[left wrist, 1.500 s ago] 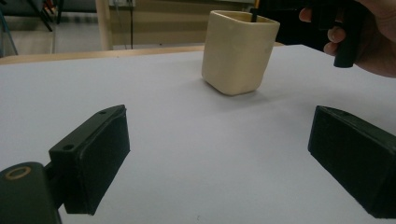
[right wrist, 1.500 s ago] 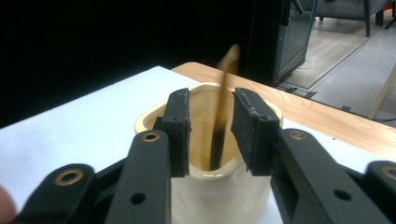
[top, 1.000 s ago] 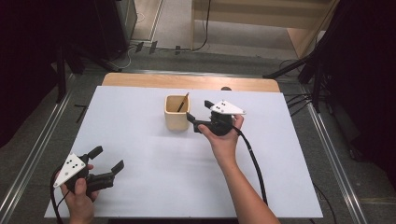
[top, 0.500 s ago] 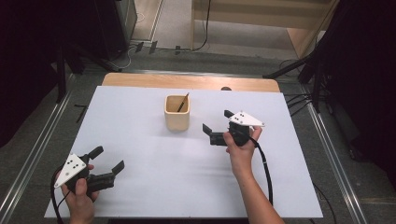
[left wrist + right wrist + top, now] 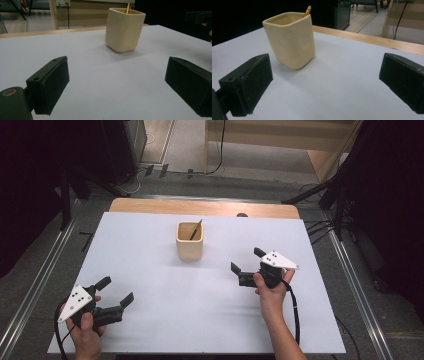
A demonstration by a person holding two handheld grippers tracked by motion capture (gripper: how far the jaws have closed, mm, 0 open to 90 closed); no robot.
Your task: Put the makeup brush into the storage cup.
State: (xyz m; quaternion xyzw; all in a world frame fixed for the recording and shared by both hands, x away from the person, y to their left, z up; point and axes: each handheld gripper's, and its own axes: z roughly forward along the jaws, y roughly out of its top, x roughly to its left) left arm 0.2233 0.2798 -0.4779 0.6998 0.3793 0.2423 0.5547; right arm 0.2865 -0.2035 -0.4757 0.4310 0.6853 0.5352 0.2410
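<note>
We judge the cream cup (image 5: pixel 189 241) rigid, smooth and tippable, its pencil (image 5: pixel 195 229) loose; grip opposite walls low down. Both the left hand-held gripper (image 5: pixel 118 292) and the right hand-held gripper (image 5: pixel 246 261) gape empty above the bench (image 5: pixel 150 260).

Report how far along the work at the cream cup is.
Done: a thin stick stands inside the cream cup. In hand: nothing; the right claw sits open beside the cup, and the left claw rests open, empty, near the table's front edge. Left: nothing visibly remains.
</note>
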